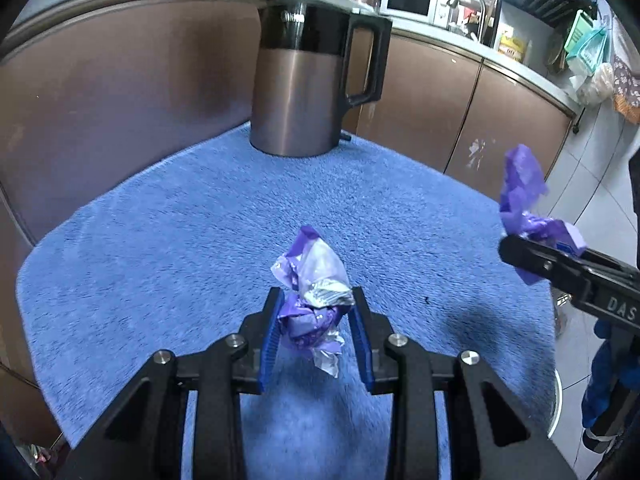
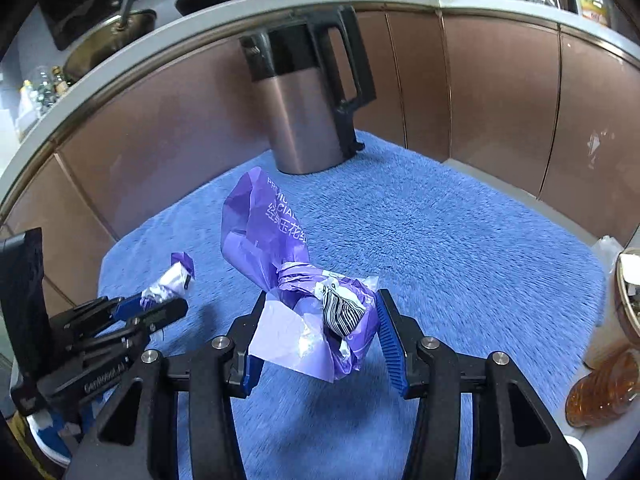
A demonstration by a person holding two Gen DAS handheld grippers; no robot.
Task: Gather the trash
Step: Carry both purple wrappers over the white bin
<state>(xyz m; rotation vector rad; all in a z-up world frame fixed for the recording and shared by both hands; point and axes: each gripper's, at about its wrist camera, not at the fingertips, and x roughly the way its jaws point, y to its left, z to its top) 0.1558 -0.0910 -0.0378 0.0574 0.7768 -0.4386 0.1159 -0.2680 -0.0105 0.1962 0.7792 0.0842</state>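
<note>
My left gripper (image 1: 316,312) is clamped on a crumpled purple-and-silver wrapper (image 1: 312,300), blue pads (image 1: 272,332) pressing it from both sides, jaws only part-way apart around the wad. The wrapper hangs clear above the blue fleece mat (image 1: 160,240), over its near middle. My right gripper (image 2: 320,320) has a bigger catch: a purple plastic bag (image 2: 264,224) bunched up with a barcode label showing, squeezed between the pads, its loose end sticking up and forward. That one looks lifted off the mat too, though the shadow under it is blurred, so I would not swear to it. From the left camera the right gripper sits out past the mat's right edge; from the right camera the left one hovers near the mat's left edge. At the mat's far edge stands a copper kettle (image 1: 296,80) with a black handle, against the brown cabinet fronts (image 2: 500,92).
</note>
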